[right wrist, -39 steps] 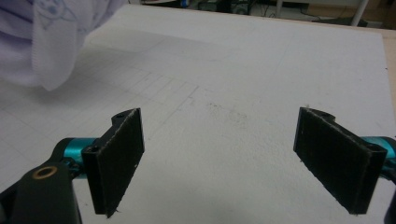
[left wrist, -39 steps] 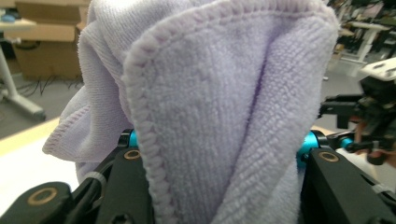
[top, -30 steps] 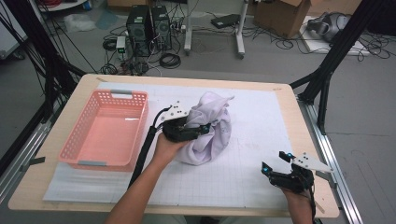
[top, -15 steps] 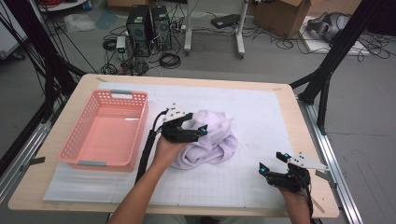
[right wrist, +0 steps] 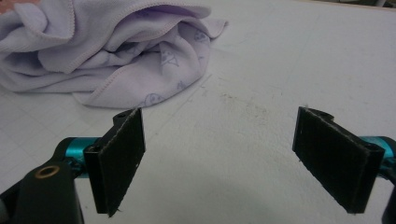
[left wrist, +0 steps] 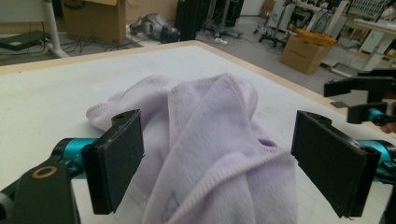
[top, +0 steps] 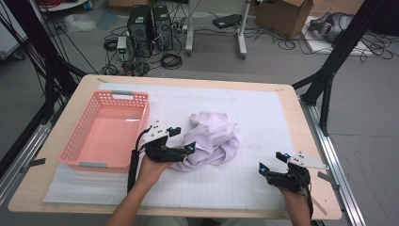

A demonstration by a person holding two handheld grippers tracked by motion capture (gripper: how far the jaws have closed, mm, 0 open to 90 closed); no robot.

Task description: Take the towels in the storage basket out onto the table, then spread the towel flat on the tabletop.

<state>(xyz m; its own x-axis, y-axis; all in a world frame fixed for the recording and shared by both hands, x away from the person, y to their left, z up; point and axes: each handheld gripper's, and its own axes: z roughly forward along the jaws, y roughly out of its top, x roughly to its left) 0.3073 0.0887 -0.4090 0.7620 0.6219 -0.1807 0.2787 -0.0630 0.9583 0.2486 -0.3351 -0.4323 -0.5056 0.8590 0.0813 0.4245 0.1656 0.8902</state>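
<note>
Right gripper [top: 273,165] at 5 o'clock on table [top: 282,99], jaws wide, nothing between. Left gripper [top: 181,140] jaws just opened, let go of lilac towel [top: 214,136]. Towel, lifted a second ago, now slumped in heap mid-table. Pink basket [top: 84,141] at 9 o'clock. Likely re-grab next.

At the left of your high view, a pink basket [top: 108,129] sits on the white mat [top: 263,113]; computer towers [top: 150,28] stand top centre.
</note>
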